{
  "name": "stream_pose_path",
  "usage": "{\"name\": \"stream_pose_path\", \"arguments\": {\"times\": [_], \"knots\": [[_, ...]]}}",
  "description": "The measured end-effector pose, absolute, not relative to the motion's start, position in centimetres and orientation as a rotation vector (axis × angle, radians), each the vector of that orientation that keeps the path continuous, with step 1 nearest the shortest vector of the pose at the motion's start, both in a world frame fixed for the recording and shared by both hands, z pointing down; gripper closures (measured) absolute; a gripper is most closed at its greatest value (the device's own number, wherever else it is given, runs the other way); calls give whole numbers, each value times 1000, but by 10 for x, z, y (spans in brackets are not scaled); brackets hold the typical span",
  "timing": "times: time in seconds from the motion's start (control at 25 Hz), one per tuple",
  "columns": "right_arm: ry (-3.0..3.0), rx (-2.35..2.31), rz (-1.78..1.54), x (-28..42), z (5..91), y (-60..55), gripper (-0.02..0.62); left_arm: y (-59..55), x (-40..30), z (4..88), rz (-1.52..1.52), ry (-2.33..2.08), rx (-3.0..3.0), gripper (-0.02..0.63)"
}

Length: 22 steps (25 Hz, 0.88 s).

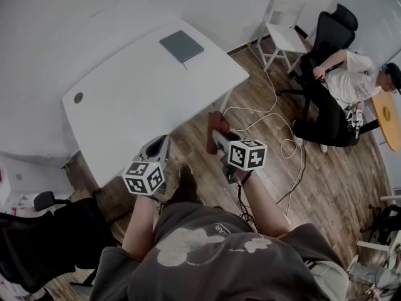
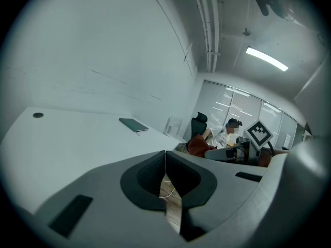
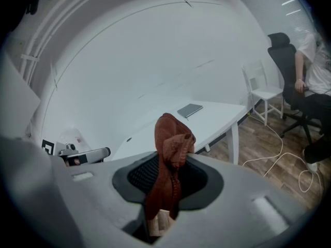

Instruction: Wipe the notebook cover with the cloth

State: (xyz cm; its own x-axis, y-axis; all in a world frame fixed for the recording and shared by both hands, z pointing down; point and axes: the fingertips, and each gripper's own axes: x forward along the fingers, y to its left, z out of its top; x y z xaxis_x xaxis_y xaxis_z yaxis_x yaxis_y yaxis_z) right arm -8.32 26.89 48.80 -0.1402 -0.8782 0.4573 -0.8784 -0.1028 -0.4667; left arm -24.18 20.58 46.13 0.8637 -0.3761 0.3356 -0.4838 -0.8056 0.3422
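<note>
Head view: the person's arms reach down over a wooden floor [image 1: 326, 187], short of the bench. The left claw [image 1: 158, 148] hangs near the bench's near edge. In the left gripper view its jaws are pressed together with nothing between them. The right claw [image 1: 217, 135] is just to its right, over the floor. It is clamped on a red-brown cloth [image 3: 168, 154], which sticks up crumpled above the jaws and hangs below them. Beyond lies the white bench [image 1: 144, 105]. The grey notebook [image 1: 182, 45] lies on it flat and closed, near its far right corner and well apart from both claws. A white cable [image 1: 276, 115] loops across the floor right of the bench. Farther off stands a white chair [image 1: 282, 33], and a person [image 1: 341, 89] sits in a black chair [image 1: 329, 27].
</note>
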Motion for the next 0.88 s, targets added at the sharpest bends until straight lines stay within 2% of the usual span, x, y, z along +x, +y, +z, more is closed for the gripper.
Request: {"name": "stream_pose_path", "arguments": {"times": [0.88], "knots": [[-2008, 2046, 1219, -15, 512, 98, 489, 30, -176, 490, 398, -597, 2528, 607]]}}
